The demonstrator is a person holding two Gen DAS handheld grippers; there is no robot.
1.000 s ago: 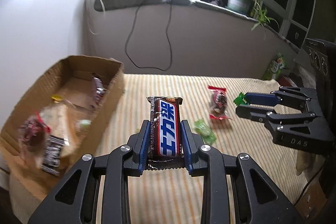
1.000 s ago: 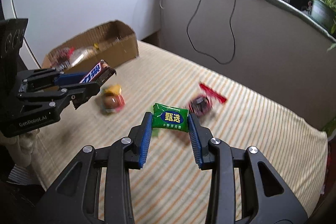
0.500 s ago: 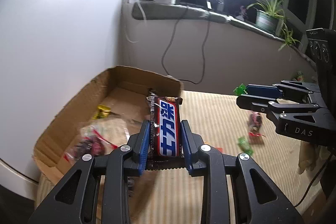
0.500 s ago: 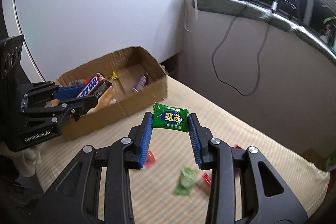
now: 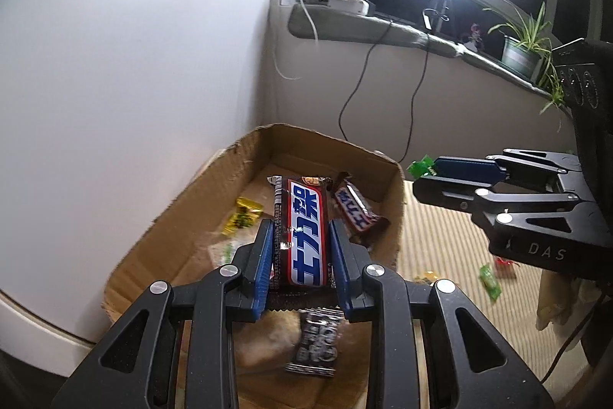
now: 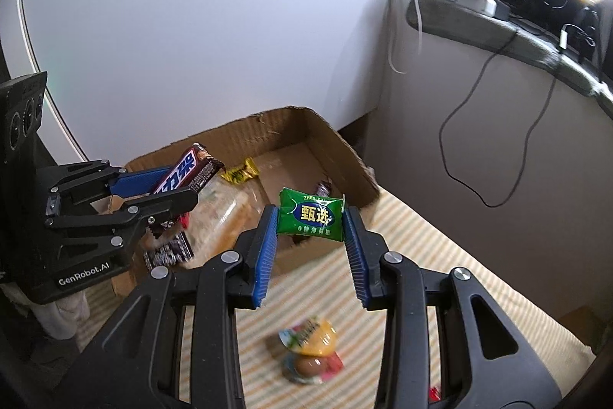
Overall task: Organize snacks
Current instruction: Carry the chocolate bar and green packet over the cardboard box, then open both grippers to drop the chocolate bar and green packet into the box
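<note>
My left gripper (image 5: 300, 236) is shut on a brown chocolate bar with a blue and white label (image 5: 305, 229) and holds it above the open cardboard box (image 5: 398, 202). In the right wrist view that gripper (image 6: 180, 188) and bar (image 6: 187, 171) hang over the box (image 6: 345, 160). My right gripper (image 6: 310, 225) is shut on a green candy packet (image 6: 311, 214), just above the box's near wall. It shows at the right of the left wrist view (image 5: 423, 177).
The box holds a second chocolate bar (image 5: 354, 207), a yellow candy (image 5: 243, 215), a clear bag and a dark packet (image 5: 318, 344). On the striped mat lie jelly cups (image 6: 310, 345) and green candies (image 5: 490, 280). White wall behind; windowsill with cable and plant (image 5: 525, 45).
Both grippers have swung left from the mat toward the box, each keeping its snack. The left one now hangs over the box's inside; the right one has reached its near wall.
</note>
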